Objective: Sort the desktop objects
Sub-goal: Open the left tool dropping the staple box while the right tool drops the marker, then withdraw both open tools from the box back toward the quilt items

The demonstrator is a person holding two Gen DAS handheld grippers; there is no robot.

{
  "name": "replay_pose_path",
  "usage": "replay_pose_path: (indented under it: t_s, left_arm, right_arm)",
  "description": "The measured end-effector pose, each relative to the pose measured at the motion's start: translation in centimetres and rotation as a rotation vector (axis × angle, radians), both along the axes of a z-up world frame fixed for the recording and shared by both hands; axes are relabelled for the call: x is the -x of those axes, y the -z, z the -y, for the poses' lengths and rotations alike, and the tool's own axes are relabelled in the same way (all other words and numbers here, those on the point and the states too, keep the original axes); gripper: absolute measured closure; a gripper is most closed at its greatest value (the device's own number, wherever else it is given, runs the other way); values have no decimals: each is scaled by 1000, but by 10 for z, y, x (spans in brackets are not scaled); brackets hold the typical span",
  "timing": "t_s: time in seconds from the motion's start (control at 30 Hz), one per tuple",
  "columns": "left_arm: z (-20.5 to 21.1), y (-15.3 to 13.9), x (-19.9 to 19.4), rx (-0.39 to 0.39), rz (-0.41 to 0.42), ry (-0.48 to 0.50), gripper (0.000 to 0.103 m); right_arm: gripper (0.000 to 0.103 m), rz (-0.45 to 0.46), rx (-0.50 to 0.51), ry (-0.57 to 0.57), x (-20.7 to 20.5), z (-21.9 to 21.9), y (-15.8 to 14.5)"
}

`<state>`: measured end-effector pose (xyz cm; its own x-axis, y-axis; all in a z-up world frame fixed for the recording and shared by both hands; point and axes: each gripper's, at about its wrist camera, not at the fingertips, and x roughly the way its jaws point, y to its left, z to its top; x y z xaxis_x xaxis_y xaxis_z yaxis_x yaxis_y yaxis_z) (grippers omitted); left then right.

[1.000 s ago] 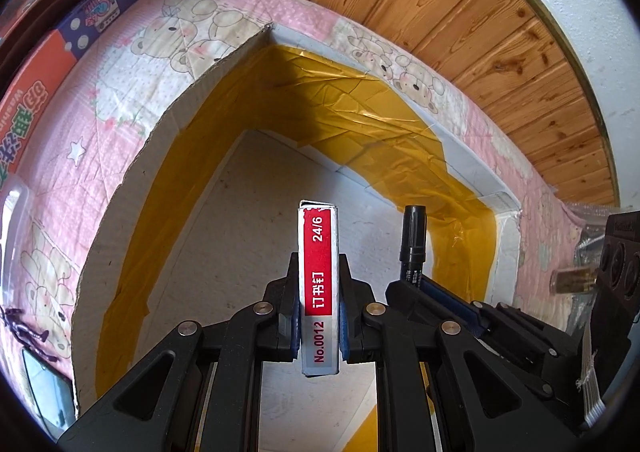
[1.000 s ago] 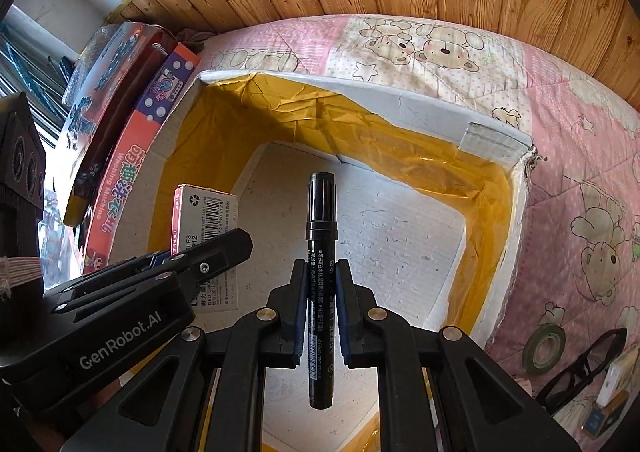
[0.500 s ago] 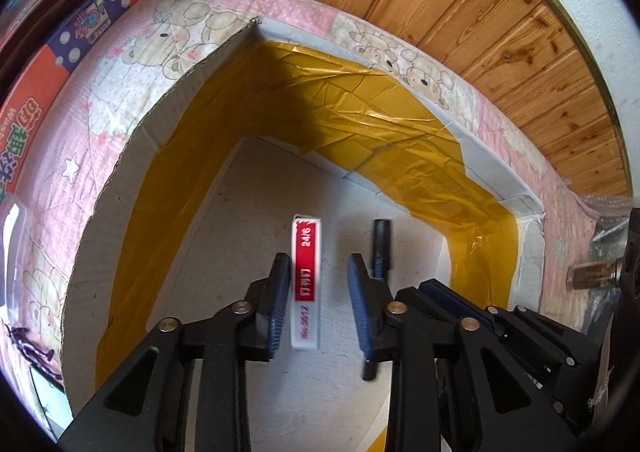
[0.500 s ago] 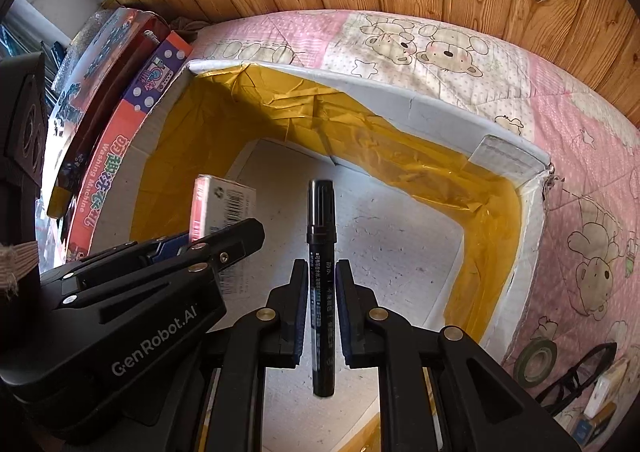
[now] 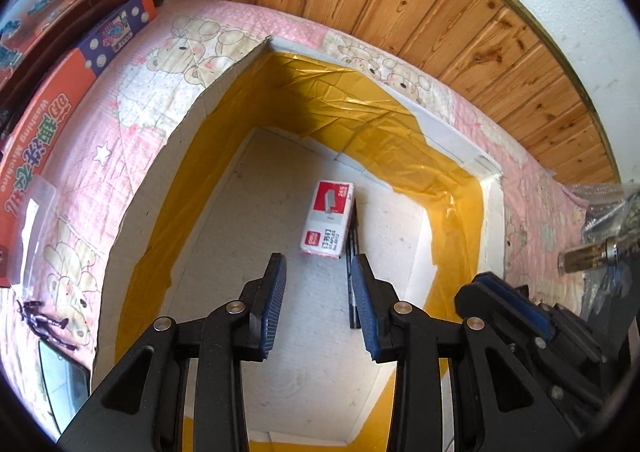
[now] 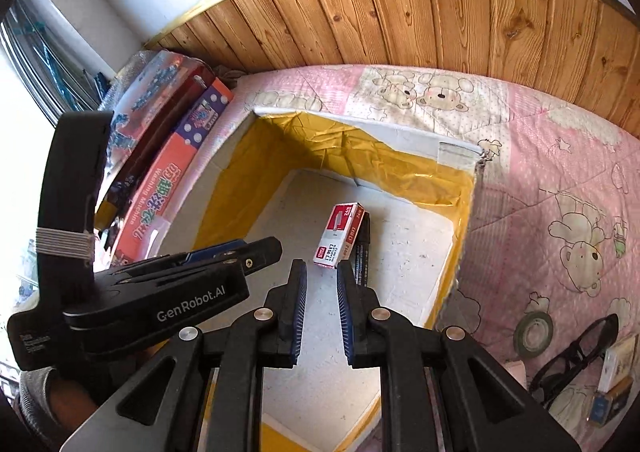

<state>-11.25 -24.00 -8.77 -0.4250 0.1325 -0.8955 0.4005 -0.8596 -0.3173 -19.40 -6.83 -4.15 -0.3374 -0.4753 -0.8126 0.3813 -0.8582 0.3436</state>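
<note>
A: Where is the staple box (image 5: 328, 220) sitting?

B: It's lying flat on the white floor of the cardboard box (image 5: 132, 188), red-and-grey label facing up. In the right wrist view the staple box (image 6: 340, 237) is showing a red side face too.

A: And the marker?

B: The black marker (image 5: 352, 252) is lying right against the staple box's right edge, looking like it's touching. Most of it is hiding: the staple box is covering part, and the left gripper's right finger is cutting off the lower end. In the other view the marker (image 6: 361, 248) is peeking out between the staple box and a finger pad; print on the barrel is unreadable.

A: Grippers?

B: The left gripper (image 5: 318, 284) is hovering above the box floor with fingers spread apart, gripping nothing. The right gripper (image 6: 322, 292) is also spread and carrying nothing, its blue pads (image 6: 301, 300) showing bare. Both are hanging well apart from the two items.

A: Anything else getting cut off?

B: Glasses (image 6: 576, 348) and a tape roll (image 6: 534, 332) are lying on the pink bear blanket (image 6: 560, 180), right of the box. Small items at the lower right edge are too blurred to name. An orange toy carton (image 5: 44, 132) is running out of frame on the left.
</note>
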Motion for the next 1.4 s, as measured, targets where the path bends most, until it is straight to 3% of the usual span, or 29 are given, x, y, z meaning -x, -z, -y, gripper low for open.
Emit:
replay_pose_path:
  t_s: [0.33, 0.63, 1.0, 1.4]
  left_arm:
    - [-48, -17, -72, 126, -53, 65, 67]
    - [-78, -22, -130, 147, -75, 82, 67]
    - [-119, -43, -191, 210, -158, 136, 67]
    - [-197, -46, -237, 174, -232, 264, 65]
  right_arm:
    - [73, -134, 5, 13, -76, -29, -17]
    - [71, -131, 24, 18, -144, -49, -4]
    - [71, -172, 121, 19, -216, -82, -12]
    - [64, -206, 180, 216, -281, -184, 2]
